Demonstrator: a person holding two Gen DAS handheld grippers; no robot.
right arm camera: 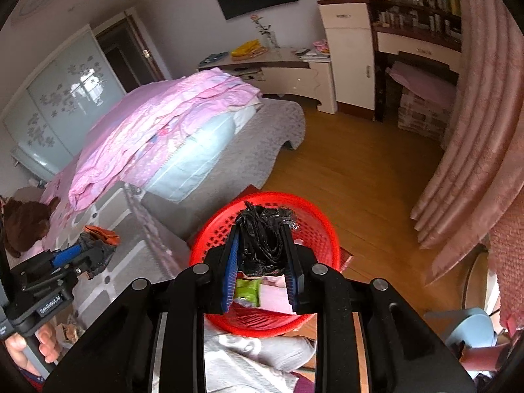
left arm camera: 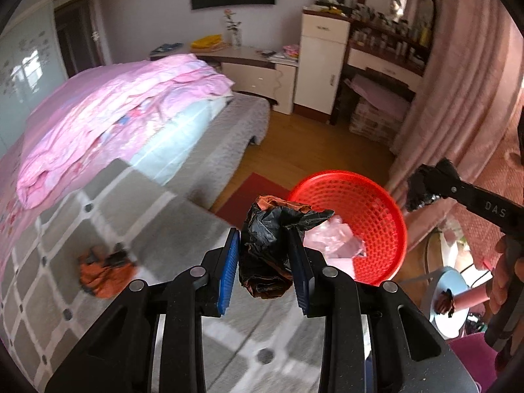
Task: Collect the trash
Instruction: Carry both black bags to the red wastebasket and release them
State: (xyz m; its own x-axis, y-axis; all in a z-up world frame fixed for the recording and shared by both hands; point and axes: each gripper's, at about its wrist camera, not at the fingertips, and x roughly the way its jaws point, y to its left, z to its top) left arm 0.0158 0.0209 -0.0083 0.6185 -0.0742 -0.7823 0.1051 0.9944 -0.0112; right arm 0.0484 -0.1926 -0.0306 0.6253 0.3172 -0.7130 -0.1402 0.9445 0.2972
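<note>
My left gripper is shut on a crumpled black and orange plastic bag, held over the grey bed cover just left of the red mesh basket. In the right wrist view my right gripper is shut on a black crumpled bag, directly above the red basket. Pink plastic and a green packet lie inside the basket. Each gripper shows in the other's view: the right gripper with its black wad, the left gripper with its bag.
An orange and black scrap lies on the grey patterned bed cover. A brown scrap sits on a light blue stool. Pink curtains hang at right. Wooden floor stretches beyond the basket toward cabinets.
</note>
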